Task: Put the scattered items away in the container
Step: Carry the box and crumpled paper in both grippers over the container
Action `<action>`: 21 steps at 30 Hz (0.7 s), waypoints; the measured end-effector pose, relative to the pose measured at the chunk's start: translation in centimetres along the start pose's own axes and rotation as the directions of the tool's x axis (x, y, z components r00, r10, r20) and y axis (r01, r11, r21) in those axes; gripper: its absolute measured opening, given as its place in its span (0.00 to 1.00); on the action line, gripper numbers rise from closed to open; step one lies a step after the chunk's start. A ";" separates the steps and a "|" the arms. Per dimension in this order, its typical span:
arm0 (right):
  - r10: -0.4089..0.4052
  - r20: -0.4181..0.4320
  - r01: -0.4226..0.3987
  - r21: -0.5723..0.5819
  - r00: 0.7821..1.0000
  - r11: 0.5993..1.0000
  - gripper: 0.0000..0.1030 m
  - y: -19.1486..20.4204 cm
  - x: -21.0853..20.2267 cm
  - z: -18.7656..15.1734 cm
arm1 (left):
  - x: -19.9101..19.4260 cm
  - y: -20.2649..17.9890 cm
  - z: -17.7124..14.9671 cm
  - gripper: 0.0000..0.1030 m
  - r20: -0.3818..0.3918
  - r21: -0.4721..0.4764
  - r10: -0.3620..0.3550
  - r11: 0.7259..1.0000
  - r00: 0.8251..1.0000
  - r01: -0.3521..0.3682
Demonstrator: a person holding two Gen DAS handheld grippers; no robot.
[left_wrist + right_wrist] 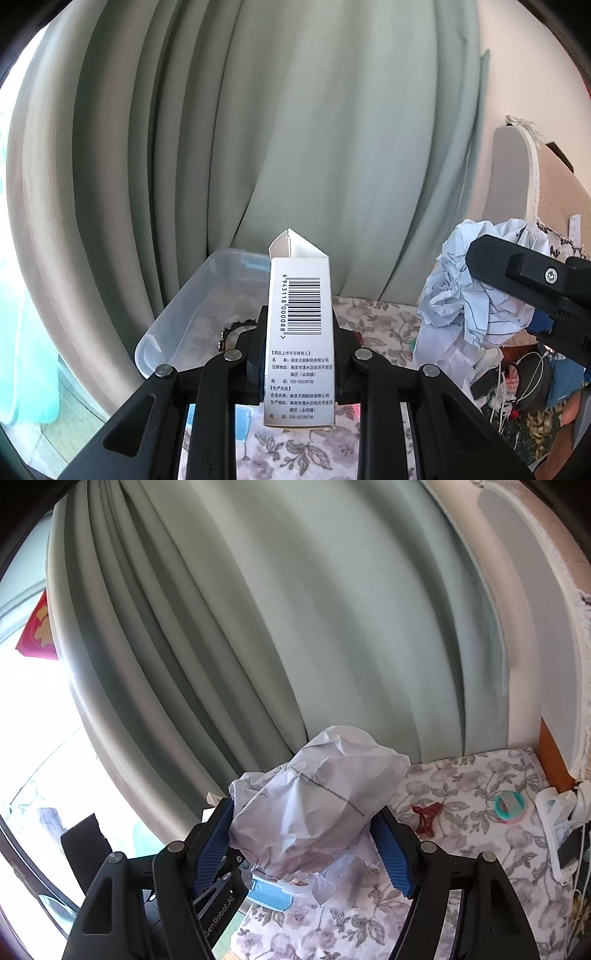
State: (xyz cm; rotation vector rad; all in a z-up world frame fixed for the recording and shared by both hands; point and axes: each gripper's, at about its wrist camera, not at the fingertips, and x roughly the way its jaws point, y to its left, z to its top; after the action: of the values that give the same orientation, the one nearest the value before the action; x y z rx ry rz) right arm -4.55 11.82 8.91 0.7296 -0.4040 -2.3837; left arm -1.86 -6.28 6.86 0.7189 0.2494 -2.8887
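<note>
Left gripper (299, 354): clamped tight on a slim white carton (301, 332), barcode up, above the clear plastic tub (177, 325).
Right gripper (306, 834): spread wide, squeezing crumpled paper (314, 805) over the floral cloth (461, 794).

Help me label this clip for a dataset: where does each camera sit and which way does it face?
Left wrist: on the left tongs, facing forward at their held white box, a clear container, the curtain; the right tongs show.
Right wrist: on the right tongs, facing their clamped crumpled paper, the same curtain, a floral cloth.
Shared: paper, curtain, cloth.
</note>
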 end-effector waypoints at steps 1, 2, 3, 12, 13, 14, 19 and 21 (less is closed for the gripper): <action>-0.001 -0.009 0.001 -0.002 1.000 1.000 0.74 0.1 0.3 -0.1 | 0.4 0.5 -0.1 0.25 -0.007 -0.008 0.001 1.000 1.000 -0.001; -0.003 -0.020 0.003 -0.003 1.000 1.000 0.74 0.1 0.8 -0.3 | 0.7 0.9 -0.1 0.25 -0.014 -0.016 0.002 1.000 1.000 -0.002; -0.004 -0.030 0.004 -0.004 1.000 1.000 0.74 0.1 1.3 -0.5 | 1.0 1.2 -0.2 0.25 -0.019 -0.022 0.002 1.000 1.000 -0.003; -0.029 -0.112 0.029 -0.005 0.993 1.000 0.74 -0.3 5.5 -1.3 | 5.0 5.4 -0.6 0.25 -0.087 -0.111 0.010 0.994 0.996 -0.020; -0.030 -0.123 0.029 -0.007 0.992 1.000 0.74 -0.3 6.0 -1.5 | 5.5 6.1 -0.6 0.25 -0.095 -0.124 0.011 0.992 0.995 -0.023; -0.028 -0.133 0.027 -0.008 0.991 1.000 0.74 -0.3 6.6 -1.6 | 6.0 6.6 -0.6 0.25 -0.102 -0.133 0.011 0.991 0.995 -0.024; -0.017 -0.190 0.013 -0.020 0.982 1.000 0.74 0.1 9.7 -2.4 | 7.5 8.2 -1.5 0.25 -0.124 -0.171 0.010 0.985 0.992 -0.032; -0.011 -0.209 0.006 -0.024 0.978 1.000 0.74 0.4 10.8 -2.5 | 8.4 9.2 -1.3 0.25 -0.129 -0.199 0.006 0.980 0.992 -0.032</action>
State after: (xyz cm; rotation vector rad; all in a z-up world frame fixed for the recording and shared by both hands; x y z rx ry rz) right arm -10.07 4.40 2.75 0.9616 -0.2840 -2.2861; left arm -6.89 -15.94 0.61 0.8634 0.5377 -2.7498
